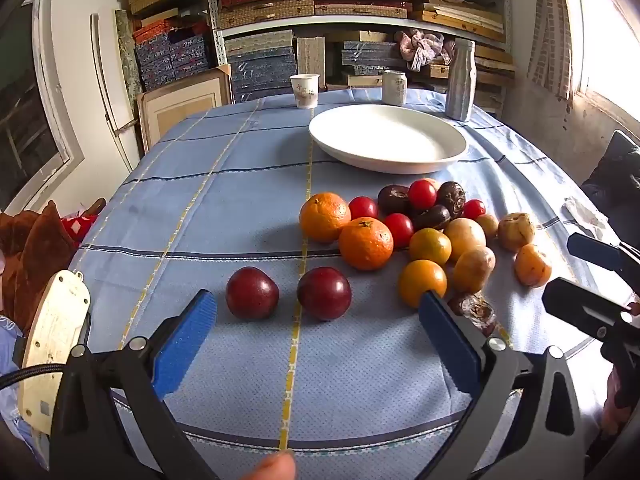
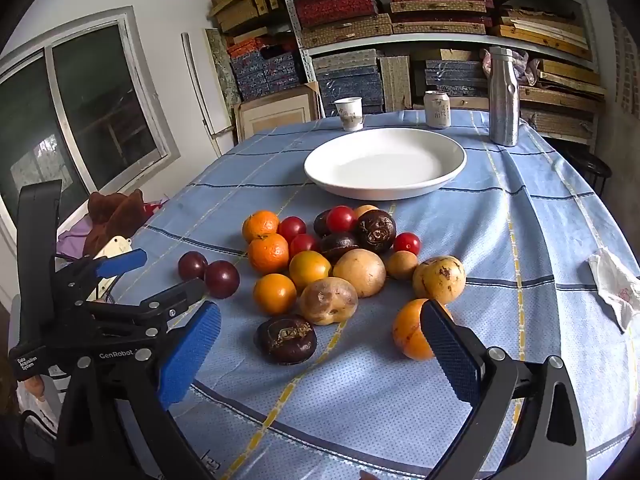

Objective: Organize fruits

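Observation:
A heap of fruit lies on the blue checked tablecloth [image 1: 240,216]: oranges [image 1: 365,243], small red tomatoes [image 1: 421,194], dark wrinkled passion fruits [image 2: 286,339], yellow-brown fruits [image 2: 359,272]. Two dark red plums [image 1: 252,293] [image 1: 324,293] sit apart at the left of the heap. My left gripper [image 1: 320,320] stands open just short of the plums, nothing between its blue pads. My right gripper [image 2: 320,332] is open too, low over the front of the heap; a dark passion fruit lies ahead between its fingers, untouched, and an orange fruit [image 2: 410,334] sits by its right finger. An empty white plate [image 2: 384,168] stands behind the fruit.
At the table's far edge stand a paper cup [image 1: 305,91], a can [image 1: 394,87] and a metal bottle [image 2: 503,96]. A crumpled white tissue [image 2: 616,280] lies at the right. Shelves of stacked boxes fill the wall behind. A brown cushion [image 1: 36,248] sits left of the table.

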The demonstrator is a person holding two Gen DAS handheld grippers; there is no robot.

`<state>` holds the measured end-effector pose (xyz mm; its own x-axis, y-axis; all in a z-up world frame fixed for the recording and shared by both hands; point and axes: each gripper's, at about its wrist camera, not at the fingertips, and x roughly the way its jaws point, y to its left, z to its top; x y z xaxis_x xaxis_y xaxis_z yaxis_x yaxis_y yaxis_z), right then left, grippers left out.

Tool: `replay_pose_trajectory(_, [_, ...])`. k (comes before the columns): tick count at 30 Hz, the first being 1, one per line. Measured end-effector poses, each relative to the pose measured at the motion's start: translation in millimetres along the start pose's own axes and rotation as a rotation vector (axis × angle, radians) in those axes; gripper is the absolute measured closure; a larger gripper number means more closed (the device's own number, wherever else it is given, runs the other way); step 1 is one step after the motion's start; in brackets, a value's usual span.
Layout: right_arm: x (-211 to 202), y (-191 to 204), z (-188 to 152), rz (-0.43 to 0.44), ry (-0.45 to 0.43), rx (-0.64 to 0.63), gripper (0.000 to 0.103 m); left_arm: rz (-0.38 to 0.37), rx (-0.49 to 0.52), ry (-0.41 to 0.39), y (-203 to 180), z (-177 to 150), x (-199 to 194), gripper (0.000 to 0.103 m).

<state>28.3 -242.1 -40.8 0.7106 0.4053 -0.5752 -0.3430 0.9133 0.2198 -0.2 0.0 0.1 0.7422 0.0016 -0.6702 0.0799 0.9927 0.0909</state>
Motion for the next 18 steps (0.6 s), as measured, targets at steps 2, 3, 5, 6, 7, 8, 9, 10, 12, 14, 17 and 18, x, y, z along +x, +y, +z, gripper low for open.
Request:
replay_pose_trajectory(2, [-0.6, 0.6, 0.1, 0.001, 0.000, 0.001, 0.003, 0.002, 0.001, 0.001, -0.1, -0.1, -0.3, 0.004])
replay_pose_trajectory(3, [-0.9, 0.9, 0.2, 0.001, -0.001, 0.001, 0.003, 0.001, 0.001, 0.000, -0.1, -0.3, -0.8, 0.004])
replay_pose_trajectory(5, [-1.5, 1.6, 0.4, 0.000, -0.001, 0.000, 0.003, -0.001, 0.001, -0.003, -0.6, -0.7, -2.0, 0.004])
replay_pose_trajectory(6, [-1.9, 1.9, 0.5, 0.000, -0.002, 0.000, 0.003, 0.000, 0.003, -0.003, -3.5, -1.6, -6.9, 0.004])
replay_pose_trajectory(7, [-2.2, 2.2, 0.5, 0.000, -0.002, -0.001, 0.003, 0.000, 0.002, 0.000, -3.4, -1.0, -6.3, 0.004])
replay_pose_trajectory(8, [-2.5, 2.4, 0.6, -0.001, -0.003, -0.001, 0.003, -0.002, 0.002, 0.002, -3.0, -1.1, -5.0, 0.004])
replay_pose_trajectory(9, [-2.7, 2.5, 0.7, -0.002, -0.003, -0.001, 0.003, -0.002, 0.002, 0.004, -2.8, -1.2, -3.3, 0.004])
replay_pose_trajectory(10, [-2.5, 2.5, 0.6, -0.001, -0.003, 0.000, 0.003, -0.003, 0.002, 0.006, -4.1, -1.5, -3.0, 0.004])
replay_pose_trajectory(12, [-2.5, 3.3, 0.3, -0.002, -0.003, -0.003, 0.003, -0.006, 0.000, 0.007, -5.1, -2.2, -1.0, 0.004])
replay_pose_trajectory(14, [-4.0, 4.0, 1.7, -0.002, -0.003, -0.004, 0.003, -0.009, -0.004, 0.008, -4.8, -2.5, -0.9, 0.004])
replay_pose_trajectory(17, [-3.7, 4.0, 2.2, -0.004, -0.003, -0.006, 0.003, -0.007, -0.004, 0.009, -4.8, -2.5, -0.5, 0.004])
replay_pose_trajectory(18, [-3.8, 3.8, 2.3, -0.004, -0.004, -0.006, 0.003, -0.008, -0.004, 0.009, -4.6, -2.6, -0.5, 0.004])
